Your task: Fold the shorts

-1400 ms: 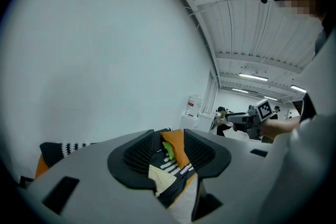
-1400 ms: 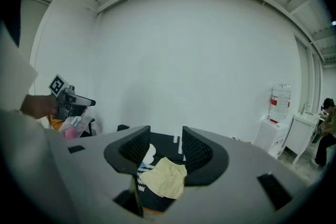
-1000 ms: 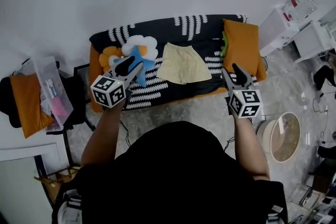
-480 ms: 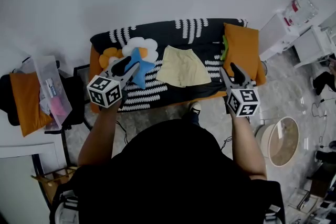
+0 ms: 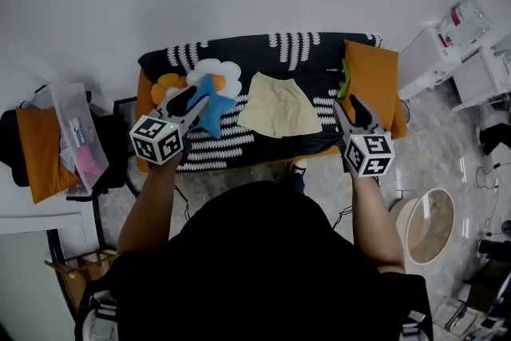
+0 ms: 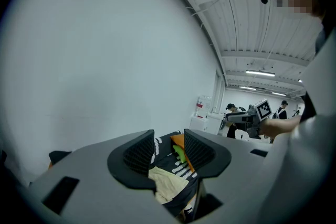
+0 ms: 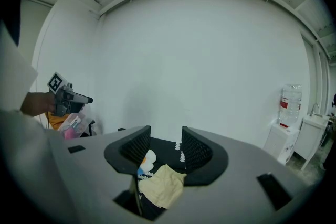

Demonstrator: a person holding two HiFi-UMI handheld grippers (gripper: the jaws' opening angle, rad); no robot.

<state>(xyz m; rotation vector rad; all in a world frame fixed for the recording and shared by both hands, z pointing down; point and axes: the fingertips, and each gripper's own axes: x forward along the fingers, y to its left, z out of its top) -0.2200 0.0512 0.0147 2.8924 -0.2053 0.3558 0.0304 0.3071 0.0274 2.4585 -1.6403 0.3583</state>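
Note:
Pale yellow shorts (image 5: 278, 106) lie spread flat in the middle of a couch with a black-and-white patterned cover (image 5: 295, 48). My left gripper (image 5: 194, 98) hovers over the couch's front left part, above a blue star toy, left of the shorts, jaws open and empty. My right gripper (image 5: 350, 108) is held at the front right edge, right of the shorts, open and empty too. In the left gripper view the shorts (image 6: 167, 186) show low between the open jaws of the left gripper (image 6: 169, 149). In the right gripper view the shorts (image 7: 163, 186) sit below the right gripper (image 7: 164, 147).
An orange cushion (image 5: 372, 84) with something green beside it lies at the couch's right end. A flower-shaped cushion (image 5: 209, 76) and blue star toy (image 5: 214, 112) lie at its left. A chair with a plastic box (image 5: 76, 140) stands left, white cabinets (image 5: 435, 52) right, and a round bin (image 5: 427, 224) on the floor.
My right gripper has edged a little closer to the couch's right end. The left gripper stays about where it was. The shorts have not moved, and both jaws remain open.

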